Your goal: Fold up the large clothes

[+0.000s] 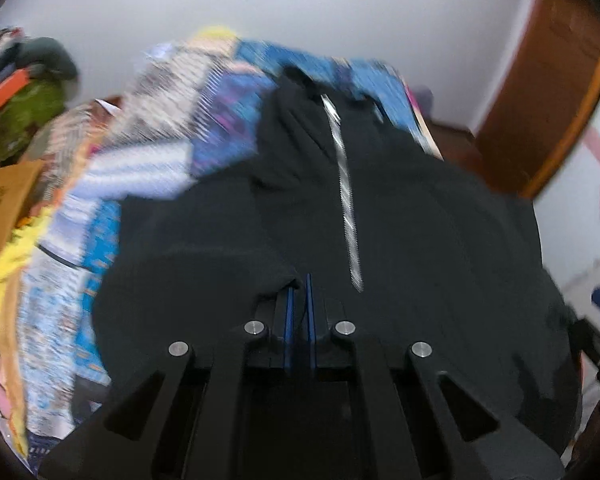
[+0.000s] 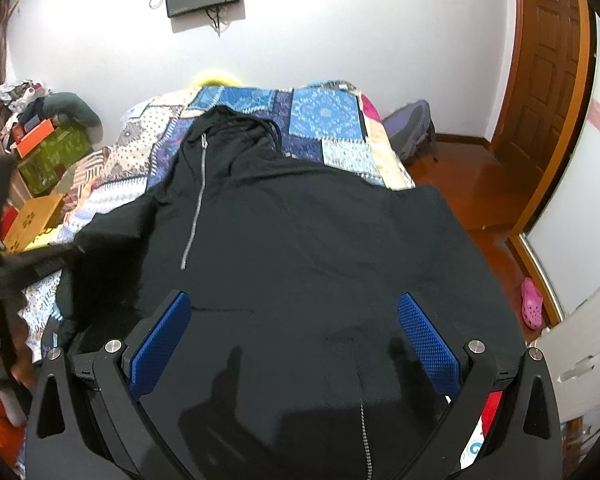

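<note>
Here the left gripper (image 1: 298,288) pinches a fold of the black hoodie (image 2: 300,240) between nearly closed jaws, while the right gripper (image 2: 294,320) (jaws wide, holding nothing) hovers above it.

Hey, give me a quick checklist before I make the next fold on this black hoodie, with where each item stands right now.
1. Left tongs gripping fabric: ok, shut on a fold of the black hoodie.
2. Right tongs free: ok, open above the hoodie.
3. Zipper facing up: ok.
4. Hoodie fully on the quilt: not ok, right edge overhangs the floor.
5. Left sleeve flat: cannot tell, blurred.
</note>
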A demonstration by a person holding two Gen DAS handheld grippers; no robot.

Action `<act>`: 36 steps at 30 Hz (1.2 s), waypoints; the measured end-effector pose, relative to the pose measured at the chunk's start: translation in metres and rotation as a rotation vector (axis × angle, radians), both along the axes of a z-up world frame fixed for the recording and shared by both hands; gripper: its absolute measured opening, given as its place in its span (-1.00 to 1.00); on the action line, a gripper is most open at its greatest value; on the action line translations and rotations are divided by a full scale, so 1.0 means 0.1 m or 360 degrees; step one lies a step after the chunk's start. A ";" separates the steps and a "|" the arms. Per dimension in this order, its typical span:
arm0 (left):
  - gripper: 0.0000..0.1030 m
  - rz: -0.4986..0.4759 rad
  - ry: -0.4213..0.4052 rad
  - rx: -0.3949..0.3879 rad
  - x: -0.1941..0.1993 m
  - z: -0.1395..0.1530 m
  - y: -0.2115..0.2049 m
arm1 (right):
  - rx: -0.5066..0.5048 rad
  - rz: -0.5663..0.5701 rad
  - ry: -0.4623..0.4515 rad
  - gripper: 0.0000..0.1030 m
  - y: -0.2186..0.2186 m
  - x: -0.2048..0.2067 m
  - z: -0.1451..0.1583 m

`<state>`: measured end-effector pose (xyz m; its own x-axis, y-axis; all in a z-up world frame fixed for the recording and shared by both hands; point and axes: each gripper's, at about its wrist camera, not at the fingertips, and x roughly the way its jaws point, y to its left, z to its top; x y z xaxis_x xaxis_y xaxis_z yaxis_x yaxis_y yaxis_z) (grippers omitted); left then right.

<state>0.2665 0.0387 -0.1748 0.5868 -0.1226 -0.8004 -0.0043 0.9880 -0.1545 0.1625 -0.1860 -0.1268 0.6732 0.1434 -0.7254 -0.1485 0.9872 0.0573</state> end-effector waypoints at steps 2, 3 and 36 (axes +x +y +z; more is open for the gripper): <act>-0.91 -0.0079 0.0107 0.0004 0.01 -0.19 -0.18 | 0.0002 -0.0004 0.0019 1.00 -0.02 -0.01 -0.03; -0.91 -0.0105 0.0151 0.0011 0.00 -0.26 -0.25 | 0.0002 -0.0003 0.0025 1.00 -0.03 -0.02 -0.04; 0.71 0.0292 -0.0386 0.0420 -1.44 0.82 1.21 | -0.0177 0.0616 -0.0146 1.00 1.62 -0.14 0.35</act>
<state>0.1228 0.1594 -0.0924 0.7557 0.1928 -0.6259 -0.1786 0.9801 0.0863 0.1484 -0.0244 -0.0914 0.6474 0.3230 -0.6903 -0.5099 0.8568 -0.0773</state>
